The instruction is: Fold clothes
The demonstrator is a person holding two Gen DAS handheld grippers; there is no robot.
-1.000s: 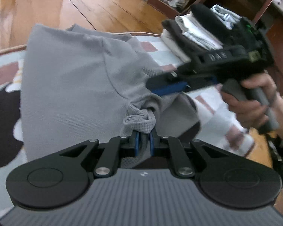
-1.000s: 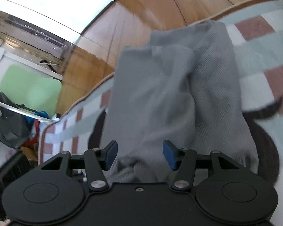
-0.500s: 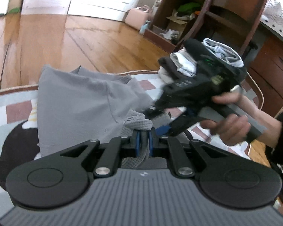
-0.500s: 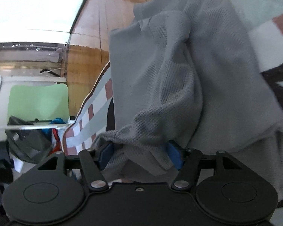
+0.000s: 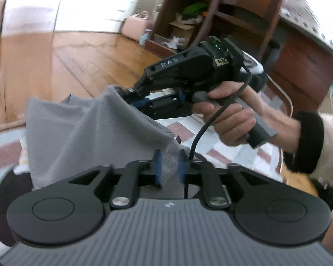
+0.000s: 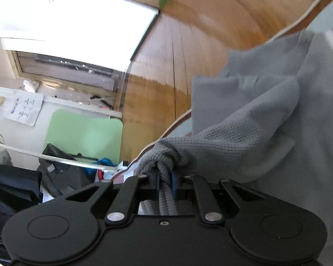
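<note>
A grey waffle-knit garment (image 5: pixel 84 133) hangs lifted above the checked rug (image 5: pixel 179 130), stretched between both grippers. In the left wrist view my left gripper (image 5: pixel 169 164) has a corner of the cloth between its blue pads; its jaws are opening and stand a little apart. The right gripper (image 5: pixel 127 94), held by a hand (image 5: pixel 228 119), pinches the cloth's upper edge farther back. In the right wrist view the right gripper (image 6: pixel 165 177) is closing, and its pads squeeze a bunched fold of the garment (image 6: pixel 266 122).
Wooden floor (image 5: pixel 55 66) lies beyond the rug. A dark wooden shelf unit (image 5: pixel 244 11) and a pink bag (image 5: pixel 136 27) stand at the back right. In the right wrist view a green panel (image 6: pixel 84 133) and dark bags (image 6: pixel 55 166) sit at the left.
The right gripper, open a second ago, has shut on a bunch of the cloth and pulled it up. The left gripper rose, and its tightly pinched pads have parted slightly.
</note>
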